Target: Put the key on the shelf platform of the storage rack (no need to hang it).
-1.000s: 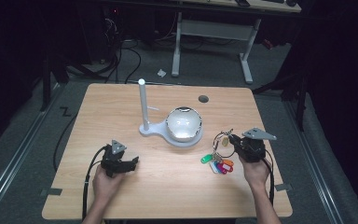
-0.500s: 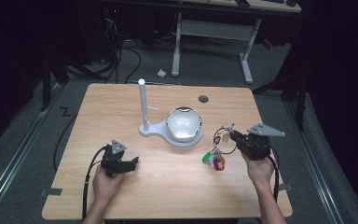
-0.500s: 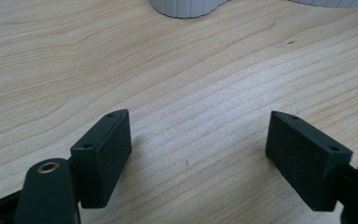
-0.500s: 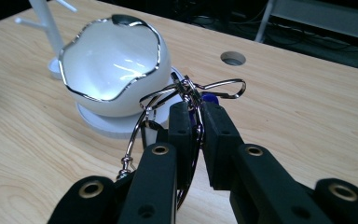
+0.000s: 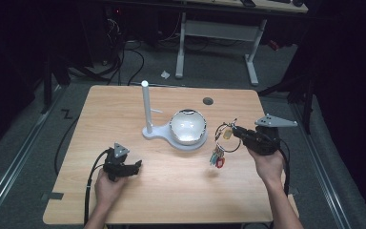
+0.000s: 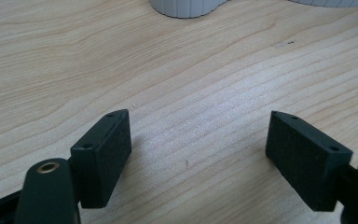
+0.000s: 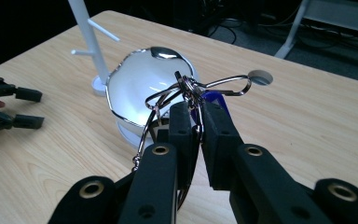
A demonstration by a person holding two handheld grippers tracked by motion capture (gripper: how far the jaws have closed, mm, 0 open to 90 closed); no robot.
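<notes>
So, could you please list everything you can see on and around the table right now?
Bunch of keys on wire rings with coloured tags: one, silver with blue, green and red tags, hanging off the table from the right gripper.
White stand with upright peg post and shiny round bowl: one, table centre.
Light wooden table: one, with a dark round hole near its far edge.
White desk frame: one, on the floor behind.
Left gripper: black, jaws open, resting at front left.
Right gripper: black, shut on the keys, raised at right.
</notes>
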